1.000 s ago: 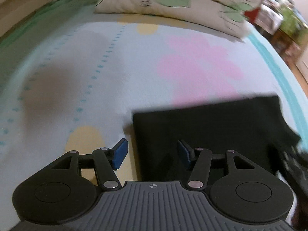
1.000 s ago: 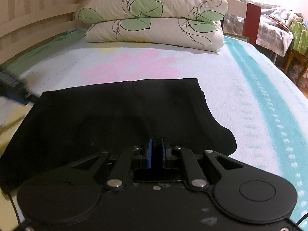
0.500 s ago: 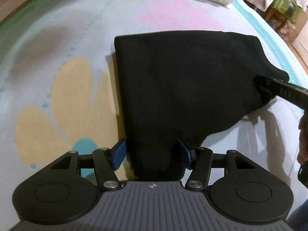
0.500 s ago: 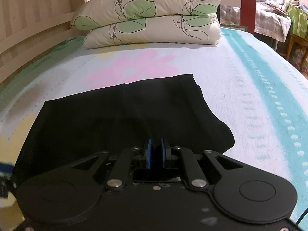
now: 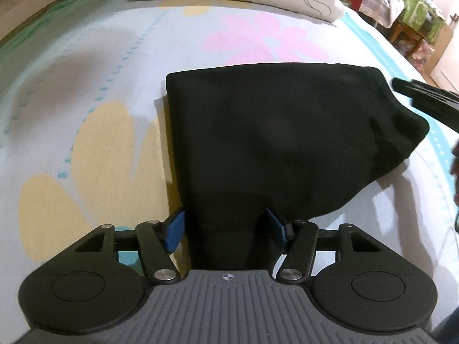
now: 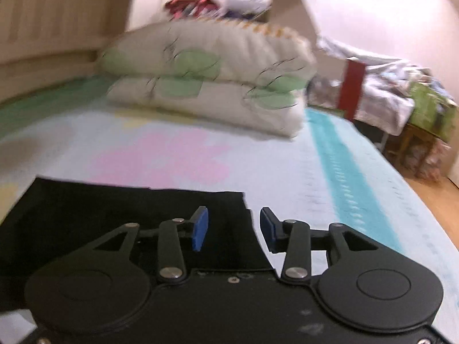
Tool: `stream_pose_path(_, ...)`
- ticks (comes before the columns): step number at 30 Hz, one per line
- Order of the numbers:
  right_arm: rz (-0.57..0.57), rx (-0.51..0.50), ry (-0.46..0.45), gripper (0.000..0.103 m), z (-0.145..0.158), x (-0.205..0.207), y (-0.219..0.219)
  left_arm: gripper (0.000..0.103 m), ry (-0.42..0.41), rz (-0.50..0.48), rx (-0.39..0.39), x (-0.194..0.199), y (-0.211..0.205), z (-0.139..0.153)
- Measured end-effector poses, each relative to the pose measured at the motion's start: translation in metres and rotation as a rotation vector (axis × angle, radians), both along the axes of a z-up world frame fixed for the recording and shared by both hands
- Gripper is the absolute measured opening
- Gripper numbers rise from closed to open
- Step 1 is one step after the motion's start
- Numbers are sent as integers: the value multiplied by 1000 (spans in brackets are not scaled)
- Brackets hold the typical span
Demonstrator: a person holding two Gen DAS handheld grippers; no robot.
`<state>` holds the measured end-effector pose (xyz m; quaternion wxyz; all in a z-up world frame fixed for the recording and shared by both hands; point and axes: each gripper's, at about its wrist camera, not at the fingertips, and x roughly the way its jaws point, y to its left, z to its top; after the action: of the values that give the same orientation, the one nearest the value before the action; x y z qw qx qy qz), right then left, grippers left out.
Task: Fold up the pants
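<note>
**Soft black pants lying folded on bed, right jaws letting go**

Black pants (image 5: 275,132) are lying in a folded block on the floral bed sheet (image 5: 86,91), directly ahead of the left hand-held gripper (image 5: 226,230). Its jaws are standing about half open, straddling the near narrow end of the cloth; pads look beside the fabric, not pinching it. The right hand-held gripper (image 6: 233,229) is opening, with the pants' right edge lying below and between its blue pads, nothing clamped. Judging by look: light, limp, thin knit, likely sagging and shifting layers if lifted at one point. Best hold is probably the stacked near edge or a corner, pinching all layers together. Pillows (image 6: 206,86) are sitting well beyond.
</note>
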<state>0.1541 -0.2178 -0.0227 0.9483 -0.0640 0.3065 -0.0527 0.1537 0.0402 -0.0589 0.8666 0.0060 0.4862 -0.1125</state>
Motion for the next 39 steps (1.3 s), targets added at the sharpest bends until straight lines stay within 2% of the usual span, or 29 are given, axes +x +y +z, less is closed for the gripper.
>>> stream_pose_path(3,-50,123,57,44,-10,24,-24,58,14,11,-33,2,6,1)
stream_pose_path(6,-95,245,179,49,-29,40,-49,58,22,28,-66,6,11,2)
stream_pose_path(8,-91,353,182,58,-37,36,-65,58,34,43,-78,8,11,3)
stream_pose_path(11,-102,484,202,62,-43,26,-83,58,42,57,-88,12,11,5)
stream_pose_path(16,-40,543,221,66,-47,15,-88,58,14,62,-108,12,16,12)
stream_pose_path(18,-28,584,234,68,-50,18,-90,58,-21,67,-107,12,19,17)
stream_pose_path(20,31,650,256,69,-51,18,-91,58,-77,64,-100,10,20,23)
stream_pose_path(23,54,627,258,70,-53,21,-87,62,-100,56,-110,16,20,24)
stream_pose_path(26,28,695,254,70,-57,26,-94,62,-56,55,-161,24,20,17)
stream_pose_path(28,25,702,249,71,-60,30,-93,63,-53,69,-171,25,20,15)
stream_pose_path(30,37,660,240,74,-59,34,-85,63,-59,76,-152,26,21,12)
stream_pose_path(31,54,622,237,80,-59,37,-78,63,-57,79,-146,27,22,10)
stream_pose_path(35,99,499,241,95,-59,43,-50,67,-25,106,-174,36,27,2)
stream_pose_path(39,128,467,229,97,-59,39,-47,78,-3,111,-211,43,30,-7)
